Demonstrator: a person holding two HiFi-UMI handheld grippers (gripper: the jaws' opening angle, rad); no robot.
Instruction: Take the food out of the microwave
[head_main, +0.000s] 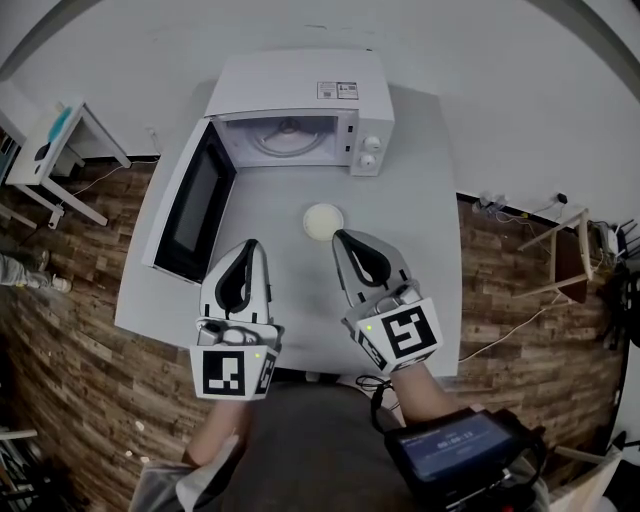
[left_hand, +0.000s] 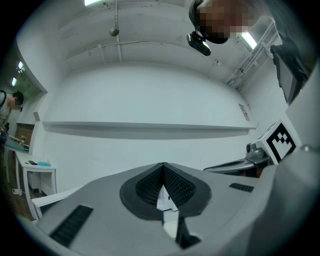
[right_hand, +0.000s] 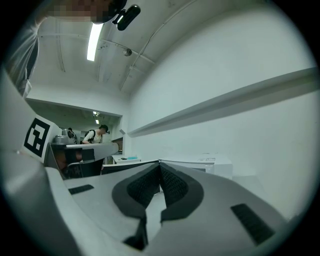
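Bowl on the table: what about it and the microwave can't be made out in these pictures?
- Bowl: head view, too small to tell whether it holds food; neither gripper view shows it.
- Microwave cavity: head view, its own top hides the back part, so what lies there cannot be told.
- Label on the top: head view, print too small to read.

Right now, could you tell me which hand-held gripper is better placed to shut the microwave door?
Probably left. The left hand-held gripper lies nearest the open door; the right hand-held gripper sits by the white bowl.
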